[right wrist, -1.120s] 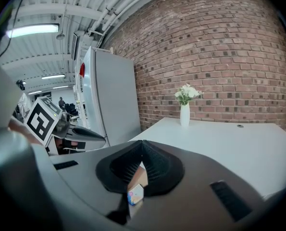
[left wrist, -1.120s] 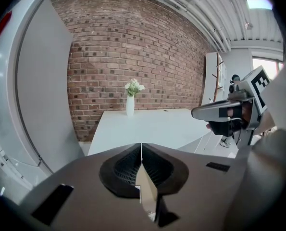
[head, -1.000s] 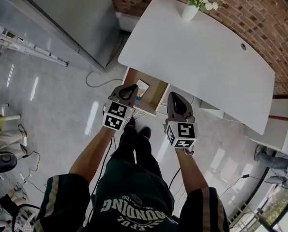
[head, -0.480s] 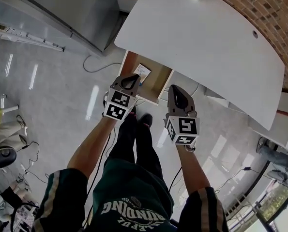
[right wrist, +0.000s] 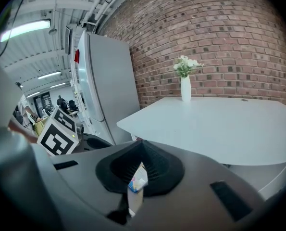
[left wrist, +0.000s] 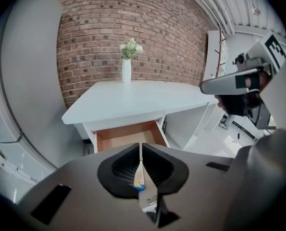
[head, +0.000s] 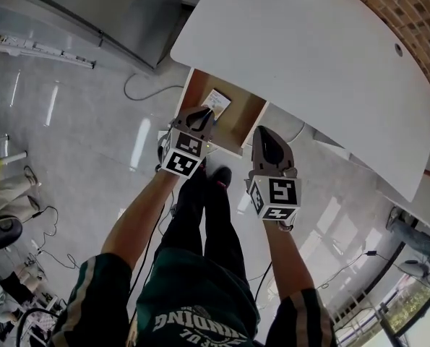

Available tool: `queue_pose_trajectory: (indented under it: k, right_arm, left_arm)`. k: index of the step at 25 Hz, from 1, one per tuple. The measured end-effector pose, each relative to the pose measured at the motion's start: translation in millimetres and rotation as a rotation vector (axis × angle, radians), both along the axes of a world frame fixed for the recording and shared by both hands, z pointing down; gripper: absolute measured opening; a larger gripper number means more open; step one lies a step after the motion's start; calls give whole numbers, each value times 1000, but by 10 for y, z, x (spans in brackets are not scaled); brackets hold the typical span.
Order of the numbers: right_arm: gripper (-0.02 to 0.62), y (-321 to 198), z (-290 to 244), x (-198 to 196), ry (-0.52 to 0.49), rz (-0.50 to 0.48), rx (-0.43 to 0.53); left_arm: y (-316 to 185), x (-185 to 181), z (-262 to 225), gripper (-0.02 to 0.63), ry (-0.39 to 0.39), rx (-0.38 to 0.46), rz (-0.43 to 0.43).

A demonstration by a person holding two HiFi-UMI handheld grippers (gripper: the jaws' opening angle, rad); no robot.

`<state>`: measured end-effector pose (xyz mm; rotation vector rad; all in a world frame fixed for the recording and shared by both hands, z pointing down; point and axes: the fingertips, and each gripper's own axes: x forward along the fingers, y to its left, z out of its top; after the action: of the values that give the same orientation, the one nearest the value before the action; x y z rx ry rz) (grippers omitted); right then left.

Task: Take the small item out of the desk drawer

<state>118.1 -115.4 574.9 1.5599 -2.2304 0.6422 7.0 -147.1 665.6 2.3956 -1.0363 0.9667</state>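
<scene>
- Both grippers are coming down toward the open drawer [head: 252, 113] under the near edge of the white counter [head: 308, 63]; a second ago they were hanging higher and further back over the floor.
- The left gripper [head: 201, 114] is now crossing the drawer's front edge. In the head view its tip is lying just beside the small item [head: 216, 101], though how far above it I cannot tell.
- The right gripper [head: 262, 133] is sinking as well, but it is staying off the drawer's right corner, over the floor and clear of the item.
- The small item, a pale little carton with blue and yellow print, is lying flat on the drawer bottom near the left wall, partly under the counter's overhang. It looks untouched.
- The left jaws are pressing together with nothing between them. Only a hairline slit is showing in the left gripper view, with a sliver of the carton visible through it far below.
- The right jaws are also sitting together, tips meeting, and gripping nothing.
- The head camera is tipping further down with the reach, so the vase that stood at the counter's far end is dropping out of the top of that view.
- My judgement: the drawer is already open, so the approach is under way and the left gripper is leading. Its jaws are needing to spread before they can go round the carton, and the overhang is leaving little room above it.
</scene>
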Motion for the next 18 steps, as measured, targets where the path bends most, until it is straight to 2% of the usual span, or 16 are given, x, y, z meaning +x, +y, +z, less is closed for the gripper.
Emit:
queue_pose_trajectory:
  k: [5, 8, 10, 15, 18]
  right_arm:
    - [23, 87, 215, 14, 1, 6, -40]
    - [23, 124, 328, 21, 0, 11, -61]
    - [23, 159, 420, 33, 5, 12, -73]
    - [23, 302, 577, 12, 14, 10, -100]
    - [25, 379, 667, 17, 15, 16, -118]
  left_arm:
    - [-11, 51, 324, 33, -37, -35, 32]
    - [-21, 79, 522, 121, -52, -71, 43]
    - [-39, 92, 642, 154, -65, -83, 49]
    - [-65, 97, 1006, 329, -108, -150, 59]
    - [-80, 80, 1215, 368, -133, -201, 58]
